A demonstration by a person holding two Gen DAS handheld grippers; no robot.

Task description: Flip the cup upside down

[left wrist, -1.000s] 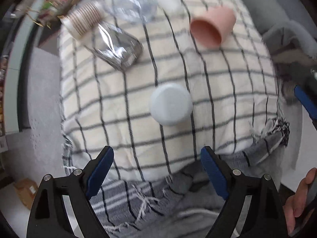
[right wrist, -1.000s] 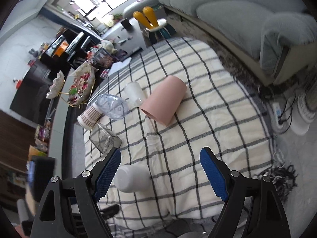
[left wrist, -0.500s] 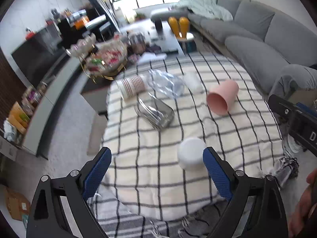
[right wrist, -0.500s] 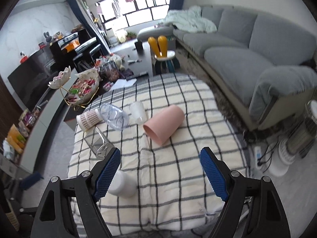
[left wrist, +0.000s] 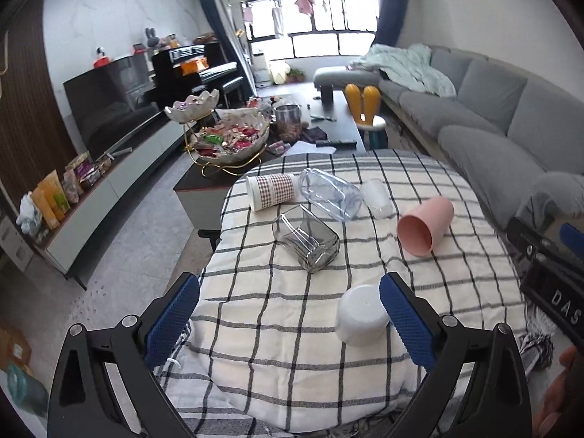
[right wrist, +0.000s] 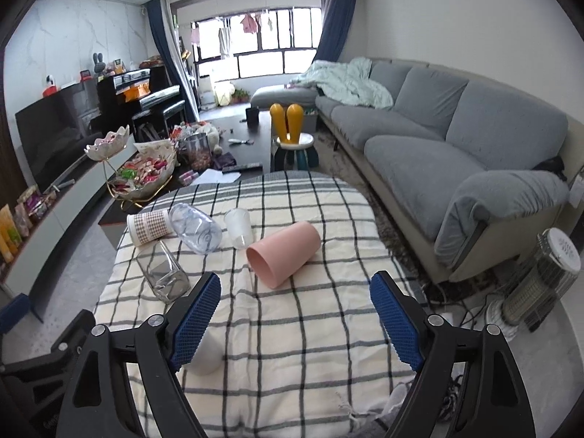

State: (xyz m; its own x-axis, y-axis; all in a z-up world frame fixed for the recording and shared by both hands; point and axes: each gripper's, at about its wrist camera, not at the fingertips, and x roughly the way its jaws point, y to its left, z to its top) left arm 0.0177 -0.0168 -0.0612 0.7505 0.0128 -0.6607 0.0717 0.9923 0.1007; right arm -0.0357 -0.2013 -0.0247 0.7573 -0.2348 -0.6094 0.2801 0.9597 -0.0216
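A white cup (left wrist: 359, 315) stands upside down on the checked cloth, near the table's front edge, just ahead of my left gripper's right finger. In the right wrist view it (right wrist: 206, 352) peeks out behind my left finger. A pink cup (left wrist: 425, 230) (right wrist: 283, 257) lies on its side mid-table, mouth toward me. My left gripper (left wrist: 288, 319) is open and empty, held back from the table. My right gripper (right wrist: 294, 315) is open and empty, with the pink cup ahead of it.
A clear square glass (left wrist: 306, 242), a checked paper cup (left wrist: 272, 191), a clear plastic cup (left wrist: 330, 193) and a small frosted cup (left wrist: 376, 197) lie on their sides at the table's far left. A grey sofa (right wrist: 456, 153) stands to the right, and a heater (right wrist: 536, 281) on the floor.
Both grippers have pulled back and tilted up from the table, so the room now shows. The cups have not moved.
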